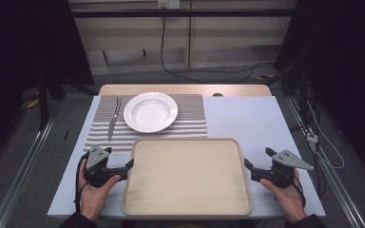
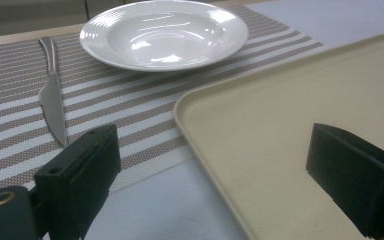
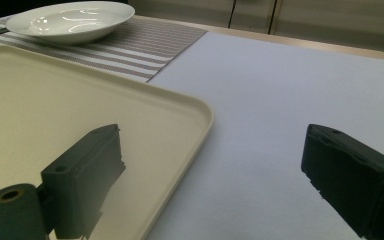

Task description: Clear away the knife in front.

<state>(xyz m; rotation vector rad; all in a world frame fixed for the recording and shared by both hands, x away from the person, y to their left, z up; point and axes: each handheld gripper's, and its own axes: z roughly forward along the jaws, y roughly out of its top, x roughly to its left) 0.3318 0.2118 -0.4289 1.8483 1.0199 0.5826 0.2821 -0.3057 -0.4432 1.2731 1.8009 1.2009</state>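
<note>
A wide cream tray [image 1: 187, 199] lies at the front middle of the table, with nothing on it. My left gripper [image 1: 126, 171] rests by the tray's left edge, held in a hand, jaws open. In the left gripper view the gripper [image 2: 215, 165] straddles the tray's [image 2: 290, 115] near left rim. My right gripper [image 1: 248, 170] sits at the tray's right edge, open too. In the right gripper view that gripper [image 3: 210, 165] spans the tray's [image 3: 55, 100] right rim. Behind the tray, a white plate [image 1: 150, 111] and a knife [image 1: 113, 119] lie on a striped placemat [image 1: 195, 118].
Pale sheet [image 1: 247, 118] covers the table to the right of the placemat. The table's wooden far edge [image 1: 185, 89] shows behind the plate. Cables [image 1: 313, 137] trail over the floor at the right side and at the back.
</note>
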